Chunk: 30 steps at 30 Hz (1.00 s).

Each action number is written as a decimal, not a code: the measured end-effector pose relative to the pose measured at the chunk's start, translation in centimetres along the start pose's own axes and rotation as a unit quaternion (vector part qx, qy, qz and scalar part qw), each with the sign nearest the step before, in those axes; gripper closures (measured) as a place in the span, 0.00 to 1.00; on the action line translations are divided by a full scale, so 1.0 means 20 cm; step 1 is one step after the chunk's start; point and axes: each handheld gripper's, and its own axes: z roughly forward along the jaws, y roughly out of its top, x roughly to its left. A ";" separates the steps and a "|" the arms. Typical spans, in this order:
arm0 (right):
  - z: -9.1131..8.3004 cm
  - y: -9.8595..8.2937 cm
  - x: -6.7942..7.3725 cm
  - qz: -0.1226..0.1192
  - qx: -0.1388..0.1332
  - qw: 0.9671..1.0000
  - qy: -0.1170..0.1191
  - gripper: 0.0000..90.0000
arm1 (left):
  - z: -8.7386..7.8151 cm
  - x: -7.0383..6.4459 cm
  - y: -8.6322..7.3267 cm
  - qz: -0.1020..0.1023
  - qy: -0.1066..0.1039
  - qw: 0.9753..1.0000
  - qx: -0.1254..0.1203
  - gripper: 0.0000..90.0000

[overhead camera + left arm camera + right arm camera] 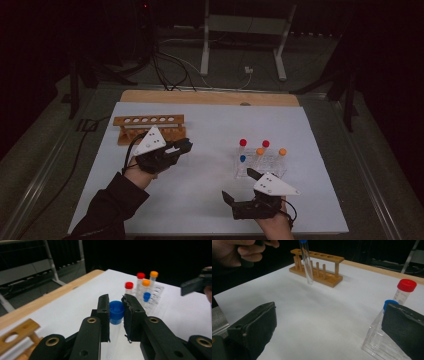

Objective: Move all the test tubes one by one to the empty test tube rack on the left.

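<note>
Blue-capped tube (116,312) pinched in the left tongs (116,315); right tongs (329,332) spread wide, empty.

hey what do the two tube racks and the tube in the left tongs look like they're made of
Far rack: probably unfinished wood, light tan with drilled holes and dowel posts. Near rack: looks like clear, glossy plastic, see-through with bright edges. The tube held by the left tongs: transparent plastic or glass, cannot tell which; its blue cap looks like matte plastic.

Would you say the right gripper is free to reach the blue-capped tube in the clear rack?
Probably yes: the right gripper is open beside the clear rack, nothing lies between, and the blue-capped tube stands in its near corner.
</note>
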 end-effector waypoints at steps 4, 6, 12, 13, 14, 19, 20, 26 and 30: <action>-0.01 0.00 -0.01 0.002 -0.006 1.000 -0.002 0.00 | 0.00 0.04 0.02 -0.004 0.016 1.000 -0.004 0.86; -0.02 0.00 -0.01 0.002 -0.007 1.000 -0.004 0.00 | -0.01 0.08 0.04 -0.007 0.030 1.000 -0.005 0.86; -0.02 0.00 -0.02 0.004 -0.011 1.000 -0.006 0.00 | -0.01 0.13 0.05 -0.011 0.050 0.999 -0.008 0.86; -0.02 0.00 -0.02 0.004 -0.011 1.000 -0.004 0.00 | -0.01 0.14 0.06 -0.010 0.057 0.998 -0.010 0.86; -0.02 0.00 -0.02 0.003 -0.010 1.000 -0.005 0.00 | -0.01 0.15 0.06 -0.011 0.058 0.998 -0.012 0.86; -0.02 0.00 -0.01 0.004 -0.010 1.000 -0.003 0.00 | -0.02 0.20 0.08 -0.013 0.077 0.997 -0.018 0.86; -0.02 0.00 -0.02 0.005 -0.012 1.000 -0.001 0.00 | -0.02 0.21 0.09 -0.014 0.078 0.997 -0.017 0.86; -0.02 0.00 -0.02 0.005 -0.012 1.000 -0.002 0.00 | -0.01 0.28 0.12 -0.021 0.101 0.994 -0.027 0.86; -0.02 0.00 -0.01 0.006 -0.010 1.000 0.000 0.00 | 0.00 0.33 0.12 -0.034 0.120 0.992 -0.033 0.86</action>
